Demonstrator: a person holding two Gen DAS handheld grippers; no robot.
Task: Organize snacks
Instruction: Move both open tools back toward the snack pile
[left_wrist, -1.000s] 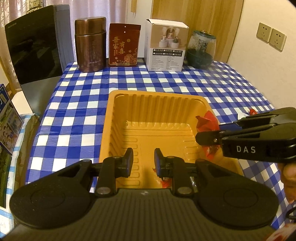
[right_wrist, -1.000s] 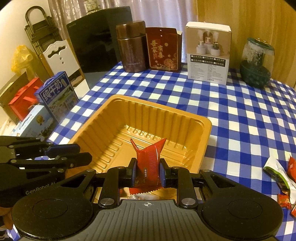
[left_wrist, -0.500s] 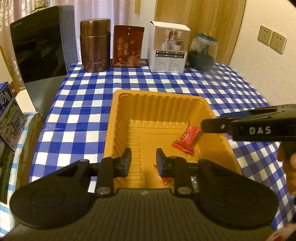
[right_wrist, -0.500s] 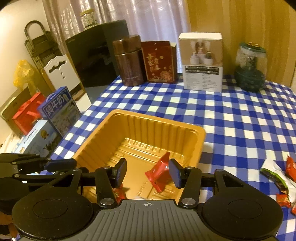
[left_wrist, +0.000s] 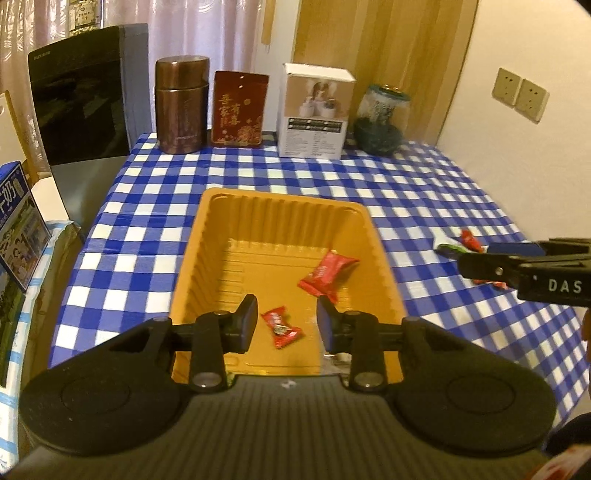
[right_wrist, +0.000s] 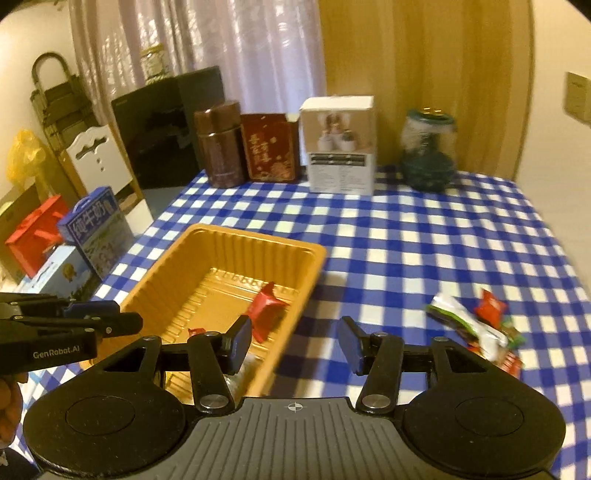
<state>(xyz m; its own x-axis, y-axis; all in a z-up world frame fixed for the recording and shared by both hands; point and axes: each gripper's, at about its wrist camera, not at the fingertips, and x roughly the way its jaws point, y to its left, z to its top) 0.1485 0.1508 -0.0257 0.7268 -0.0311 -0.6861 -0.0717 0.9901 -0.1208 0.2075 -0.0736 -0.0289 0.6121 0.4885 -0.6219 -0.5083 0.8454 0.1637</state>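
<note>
Ribbed orange plastic tray sits upright on the checked cloth, near-centre. Inside: large red foil-wrapped snack lying flat on the floor toward the right wall; small red wrapped candy nearer, mid-floor — apart from each other. Loose pile of red, white and green snack packets lies right of the tray, outside it.

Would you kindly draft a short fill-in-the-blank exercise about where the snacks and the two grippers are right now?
1. The large red snack lies inside the orange ____.
2. The jaws of the right gripper are ____ and hold nothing.
3. The pile of loose snacks lies on the blue-and-white checked ____.
4. The left gripper hangs over the tray with its jaws ____.

Missing words: tray; open; tablecloth; open
</note>
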